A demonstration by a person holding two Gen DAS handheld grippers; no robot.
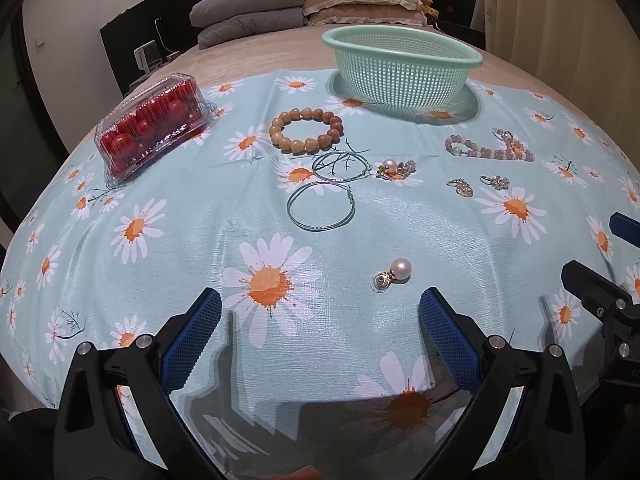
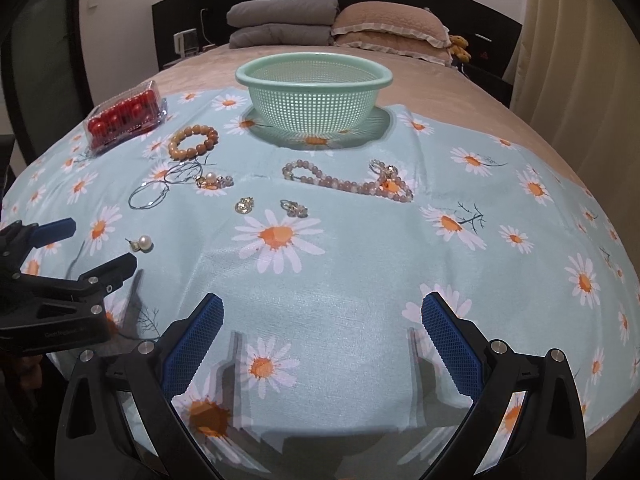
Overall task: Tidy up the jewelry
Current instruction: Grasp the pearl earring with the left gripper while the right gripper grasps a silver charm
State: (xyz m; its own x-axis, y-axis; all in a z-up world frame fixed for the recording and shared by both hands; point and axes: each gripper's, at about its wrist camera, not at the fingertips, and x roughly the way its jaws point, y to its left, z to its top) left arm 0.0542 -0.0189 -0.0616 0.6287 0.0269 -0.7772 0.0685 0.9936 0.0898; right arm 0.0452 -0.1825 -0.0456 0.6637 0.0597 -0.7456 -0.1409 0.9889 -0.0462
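Observation:
Jewelry lies on a daisy-print cloth. A single pearl earring rests just ahead of my open left gripper, toward its right finger; the right wrist view puts this earring just beyond the left gripper tips. Farther back lie a wooden bead bracelet, two wire hoops, a pearl cluster earring, a pink bead bracelet and two crystal earrings. A mint mesh basket stands behind them. My right gripper is open over bare cloth, holding nothing.
A clear plastic box of red beads sits at the back left of the cloth. Folded grey blankets and beige pillows lie at the head of the bed. A curtain hangs on the right.

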